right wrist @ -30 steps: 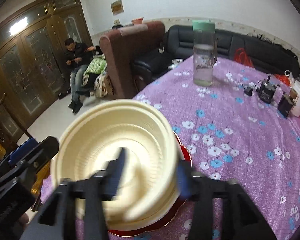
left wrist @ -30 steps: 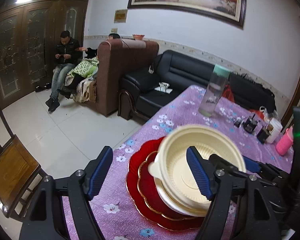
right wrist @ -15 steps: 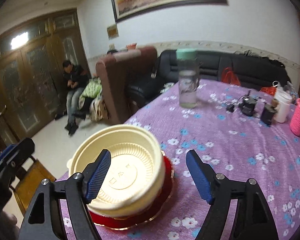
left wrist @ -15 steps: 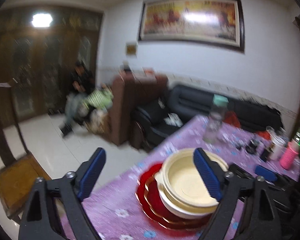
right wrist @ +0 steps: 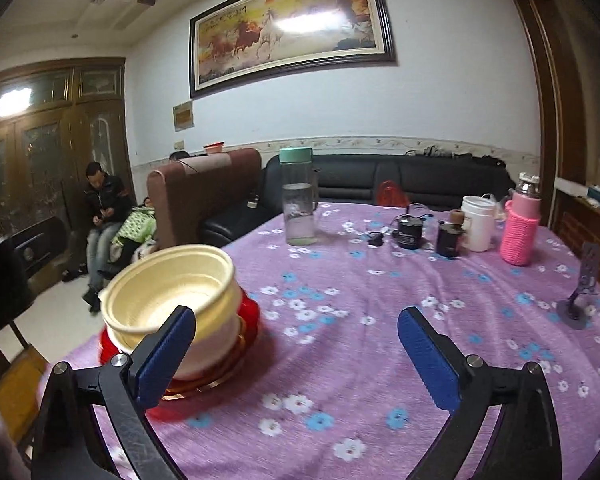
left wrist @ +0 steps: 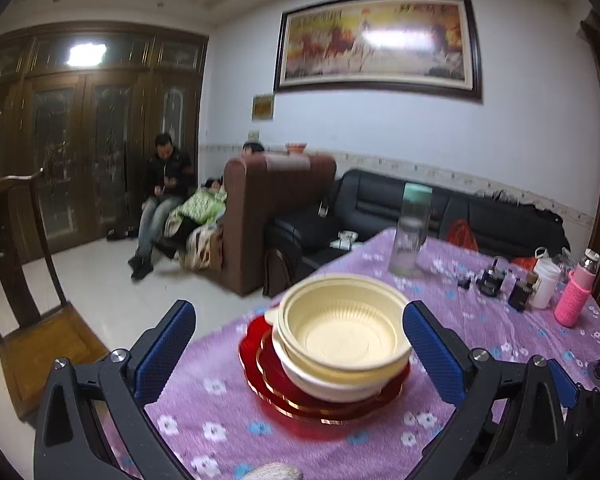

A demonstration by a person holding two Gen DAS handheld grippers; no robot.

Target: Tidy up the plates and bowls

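Observation:
Cream bowls (left wrist: pixel 342 334) sit nested on stacked red plates with gold rims (left wrist: pixel 300 394) near the table's left edge. The stack also shows in the right wrist view, bowls (right wrist: pixel 172 300) over plates (right wrist: pixel 204 380). My left gripper (left wrist: pixel 298 354) is open and empty, pulled back from the stack, its blue pads (left wrist: pixel 166 350) on either side of it in the picture. My right gripper (right wrist: pixel 296 360) is open and empty, to the right of the stack, over the purple flowered tablecloth (right wrist: pixel 380 340).
A clear bottle with a green lid (right wrist: pixel 298 200), small dark jars (right wrist: pixel 410 232), a white cup (right wrist: pixel 478 222) and a pink bottle (right wrist: pixel 520 228) stand at the table's far side. A small stand (right wrist: pixel 584 292) is at right. A wooden chair (left wrist: pixel 32 328) is at left.
My right gripper let go of the cream bowl, opened, and drew back to the right. My left gripper pulled back and rose; the stack now looks farther away.

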